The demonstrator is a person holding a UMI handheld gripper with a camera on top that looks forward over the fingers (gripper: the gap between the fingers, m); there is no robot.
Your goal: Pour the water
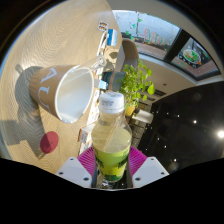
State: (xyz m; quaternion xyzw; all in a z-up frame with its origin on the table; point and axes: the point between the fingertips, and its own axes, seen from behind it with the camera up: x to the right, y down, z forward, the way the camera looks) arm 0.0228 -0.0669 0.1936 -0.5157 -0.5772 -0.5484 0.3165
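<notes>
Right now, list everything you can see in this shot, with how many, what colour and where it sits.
bottle: one, clear with yellow-green liquid and a white cap, upright between the pads of the tool
paper cup: one, tan outside and white inside, lying tilted with its mouth toward the bottle, on the table beyond and to one side of the bottle
pink cap: one, pink-red, on the table near the cup, beside the bottle
plant: one, green leaves, just behind the bottle
table: one, light wood, under the cup and the pink cap
pads: two, magenta, pressed to either side of the bottle's lower part
tool: one, closed on the bottle
</notes>
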